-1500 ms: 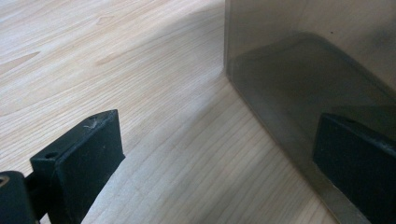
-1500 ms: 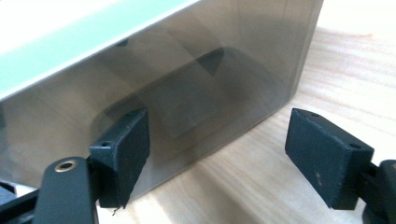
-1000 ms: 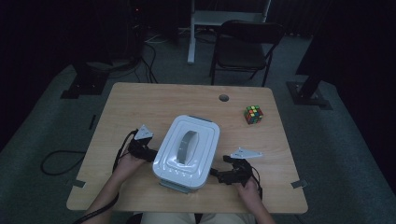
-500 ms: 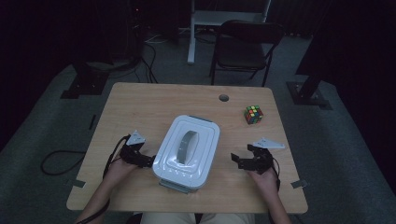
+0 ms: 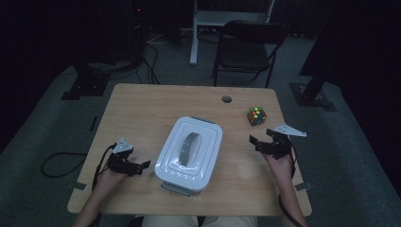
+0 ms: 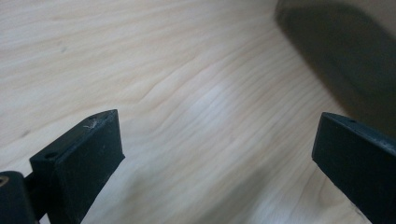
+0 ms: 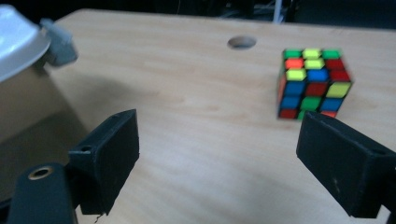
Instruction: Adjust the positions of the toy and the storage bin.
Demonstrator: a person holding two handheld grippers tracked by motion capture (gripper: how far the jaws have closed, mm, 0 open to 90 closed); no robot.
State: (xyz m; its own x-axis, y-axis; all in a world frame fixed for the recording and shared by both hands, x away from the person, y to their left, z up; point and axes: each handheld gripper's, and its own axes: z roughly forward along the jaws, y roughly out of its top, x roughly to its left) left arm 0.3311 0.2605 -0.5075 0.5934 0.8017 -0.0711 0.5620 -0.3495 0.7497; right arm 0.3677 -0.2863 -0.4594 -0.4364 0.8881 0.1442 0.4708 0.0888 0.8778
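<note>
Pale wood table carries the white lidded box at its middle, lid on, so I can't tell what's inside. Both tongs stand wide open and empty: left tongs just beside the box, right tongs well apart from it. My worry: right tongs knock the nearby puzzle cube off.
</note>
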